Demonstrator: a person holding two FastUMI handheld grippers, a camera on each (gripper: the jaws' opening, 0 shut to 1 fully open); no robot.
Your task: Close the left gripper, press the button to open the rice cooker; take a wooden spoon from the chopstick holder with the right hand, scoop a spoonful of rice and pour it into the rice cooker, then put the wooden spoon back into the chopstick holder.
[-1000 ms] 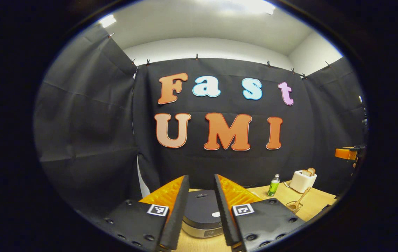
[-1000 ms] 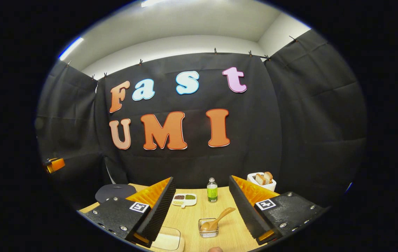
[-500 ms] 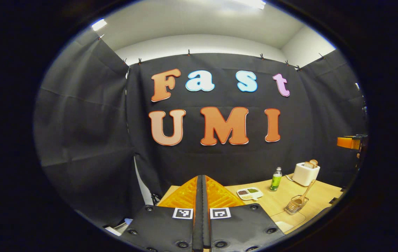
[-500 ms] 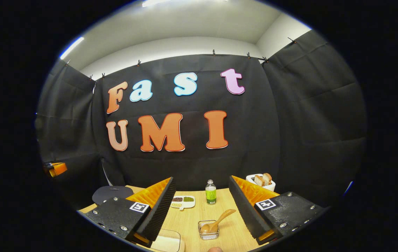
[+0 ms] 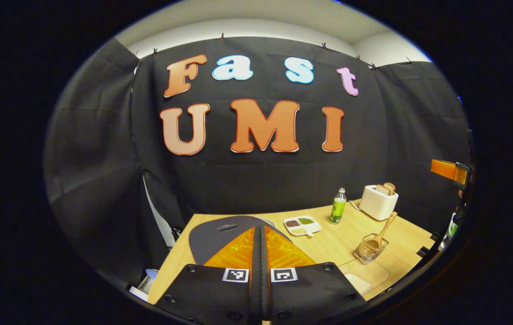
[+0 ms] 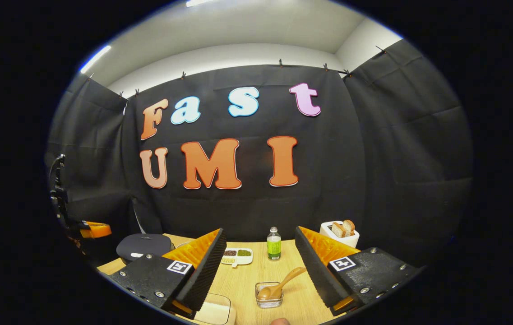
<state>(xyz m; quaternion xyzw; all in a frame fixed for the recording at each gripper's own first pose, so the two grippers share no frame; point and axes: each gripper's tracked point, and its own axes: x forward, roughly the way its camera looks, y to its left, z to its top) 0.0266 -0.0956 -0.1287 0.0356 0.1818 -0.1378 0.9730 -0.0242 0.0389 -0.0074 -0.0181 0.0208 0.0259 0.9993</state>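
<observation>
In the left gripper view my left gripper [image 5: 259, 246] is shut, its orange fingers pressed together with nothing between them, above the near part of the closed dark rice cooker lid [image 5: 220, 232]. The wooden spoon [image 5: 385, 225] leans in a wire chopstick holder [image 5: 370, 250] at the right. In the right gripper view my right gripper [image 6: 260, 234] stands open and empty over the table. The spoon [image 6: 283, 282] and holder [image 6: 269, 295] lie between and beyond its fingers. The rice cooker [image 6: 143, 246] sits far left, with the left gripper [image 6: 96, 229] beside it.
A divided white plate of grains [image 5: 301, 224], a green bottle [image 5: 338, 206] and a white toaster with bread [image 5: 378, 201] stand along the back of the wooden table. A clear lidded box [image 6: 215, 311] sits at the front edge. Black cloth walls enclose the table.
My left gripper went from open to shut, then tipped downward, so more of the table and the rice cooker lid came into sight. The right gripper has hardly moved.
</observation>
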